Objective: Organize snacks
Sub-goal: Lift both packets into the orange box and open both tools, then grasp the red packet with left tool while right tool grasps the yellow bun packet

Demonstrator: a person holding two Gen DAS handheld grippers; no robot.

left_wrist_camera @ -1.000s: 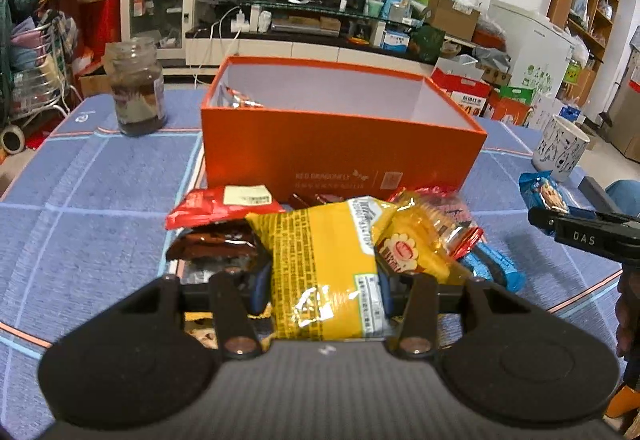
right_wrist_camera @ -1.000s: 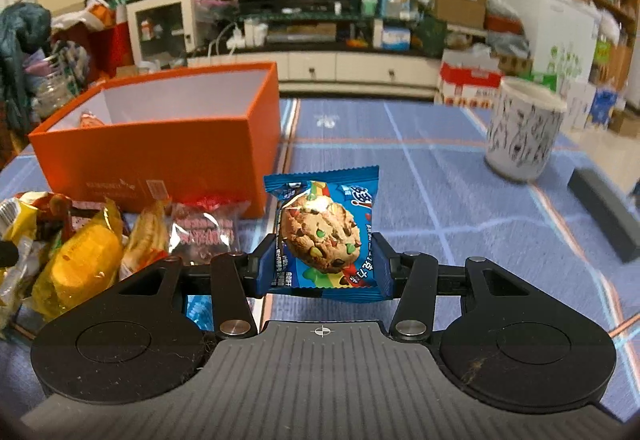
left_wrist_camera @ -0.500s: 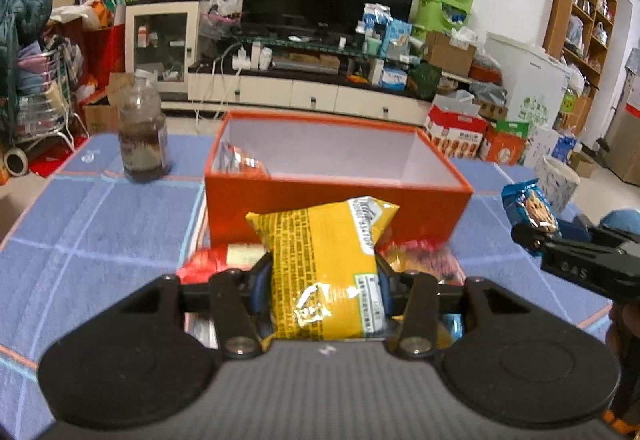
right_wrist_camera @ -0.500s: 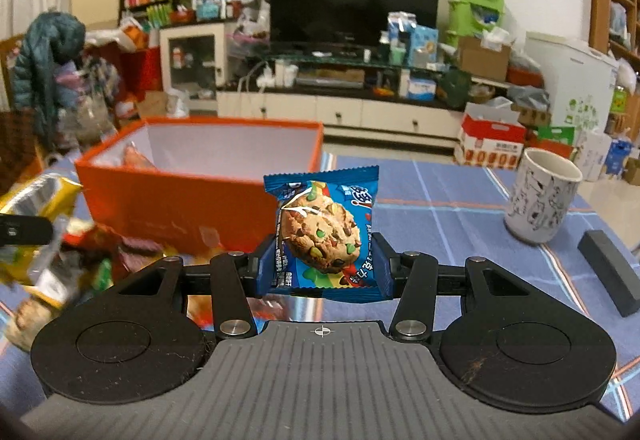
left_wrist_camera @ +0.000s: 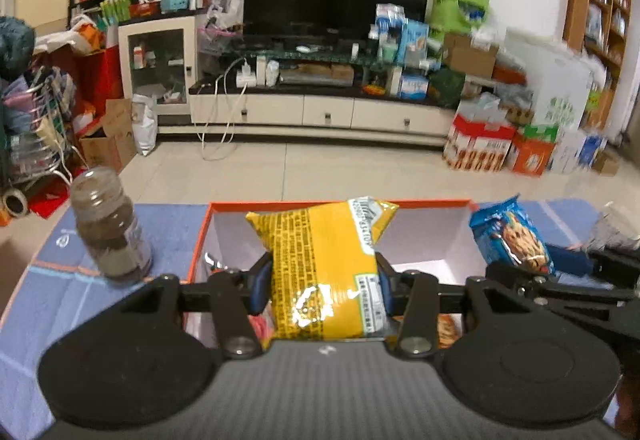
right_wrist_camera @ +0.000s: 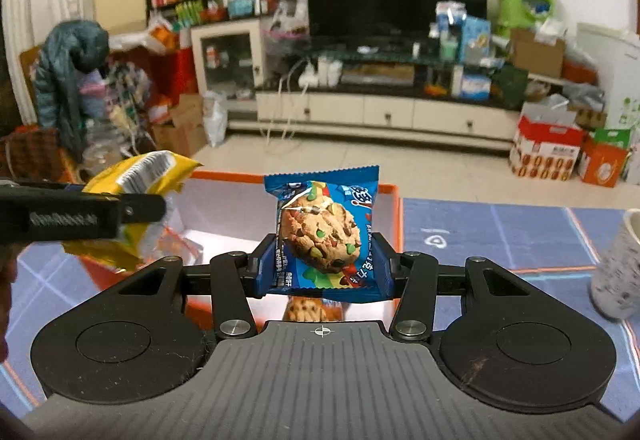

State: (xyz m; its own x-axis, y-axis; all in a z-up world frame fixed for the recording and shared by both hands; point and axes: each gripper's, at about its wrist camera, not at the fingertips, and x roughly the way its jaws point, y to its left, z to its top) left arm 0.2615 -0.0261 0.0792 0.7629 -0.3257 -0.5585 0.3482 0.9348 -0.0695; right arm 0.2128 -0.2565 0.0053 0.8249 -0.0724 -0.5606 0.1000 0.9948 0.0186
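Over the orange box's (left_wrist_camera: 424, 205) open middle: my left gripper (left_wrist_camera: 323, 282), jaws opening, pinched one yellow packet (left_wrist_camera: 322, 268); my right gripper (right_wrist_camera: 326, 266) clamped one blue cookie packet (right_wrist_camera: 324, 236).

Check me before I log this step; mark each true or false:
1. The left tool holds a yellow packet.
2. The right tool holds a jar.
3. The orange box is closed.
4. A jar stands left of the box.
1. True: the yellow packet sits in the left tool.
2. False: the right tool holds a blue cookie packet.
3. False: the box is open.
4. True: the jar stands there.
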